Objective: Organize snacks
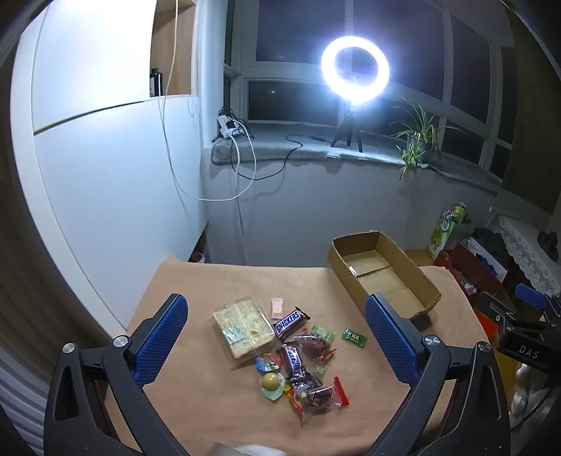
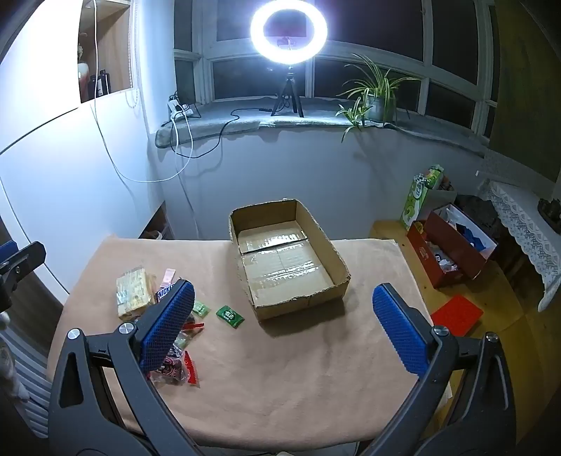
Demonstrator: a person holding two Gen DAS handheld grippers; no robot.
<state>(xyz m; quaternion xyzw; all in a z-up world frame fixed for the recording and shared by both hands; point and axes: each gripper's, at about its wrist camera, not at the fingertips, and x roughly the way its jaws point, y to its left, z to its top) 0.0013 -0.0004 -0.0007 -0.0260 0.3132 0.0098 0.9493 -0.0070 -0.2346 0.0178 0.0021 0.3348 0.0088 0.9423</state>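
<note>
**Snacks in a pile, box beside them, both tools released**

The left tool [image 1: 275,336] hangs above the counter [image 1: 217,280] with its blue pads wide apart and nothing between them. Under it lies the pile of snacks. At the left of the pile is a clear pack of biscuits [image 1: 242,328], and just behind it a small pink sachet [image 1: 276,307]. Next come two Snickers bars [image 1: 290,321], one behind the other, with dark red wrapped candies [image 1: 313,345] touching them and a round jelly cup [image 1: 270,382] in front. A green packet [image 1: 354,337] lies a little apart, to the right of the pile. Further right and back stands the cardboard box [image 2: 242,214], open on top, with no snack inside. The right tool [image 2: 282,324] hangs in front of the box, also released, holding nothing. Behind the counter a ring light [image 2: 288,31] shines on the windowsill, and a plant [image 2: 377,91] stands to its right.
</note>
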